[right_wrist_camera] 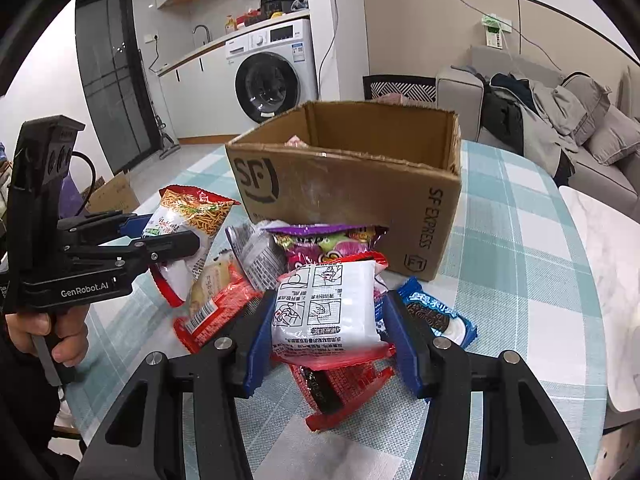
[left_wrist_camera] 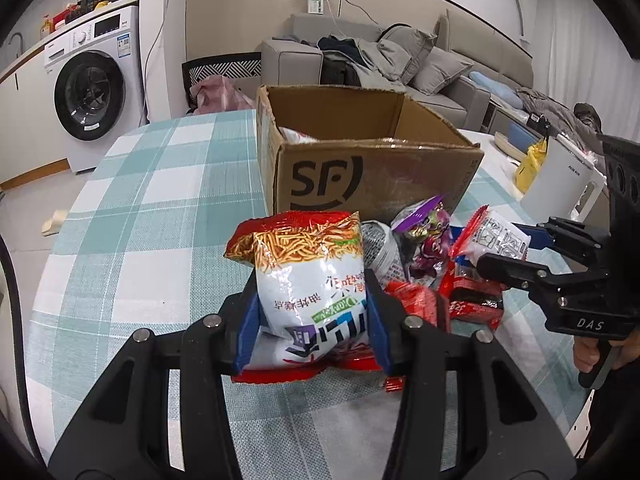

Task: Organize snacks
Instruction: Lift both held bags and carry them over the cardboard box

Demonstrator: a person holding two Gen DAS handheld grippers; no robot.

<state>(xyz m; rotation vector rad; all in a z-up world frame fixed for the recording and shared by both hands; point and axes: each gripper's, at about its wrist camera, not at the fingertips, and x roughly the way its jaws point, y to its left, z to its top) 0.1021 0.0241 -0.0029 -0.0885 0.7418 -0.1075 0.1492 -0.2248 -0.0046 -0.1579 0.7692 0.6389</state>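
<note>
My left gripper [left_wrist_camera: 312, 312] is shut on a red-and-white bag of fried noodle sticks [left_wrist_camera: 304, 256], blue pads pressing both its sides, just above the checked tablecloth. My right gripper [right_wrist_camera: 330, 316] is shut on a white packet with printed diagrams and a red edge [right_wrist_camera: 328, 300]. Between and behind them lies a heap of snacks: a purple candy bag [right_wrist_camera: 328, 244], a grey-white packet [right_wrist_camera: 256, 256], a red packet [right_wrist_camera: 212, 312] and a blue cookie pack [right_wrist_camera: 440, 312]. An open cardboard box [left_wrist_camera: 376, 172] stands right behind the heap, with a packet partly showing inside.
A white kettle [left_wrist_camera: 560, 184] and a yellow bag [left_wrist_camera: 530, 164] stand at the table's right side. A marble-topped surface [right_wrist_camera: 608, 260] adjoins the table on the right. A person's hand [right_wrist_camera: 48, 328] holds the left gripper's handle. A sofa and washing machine stand beyond.
</note>
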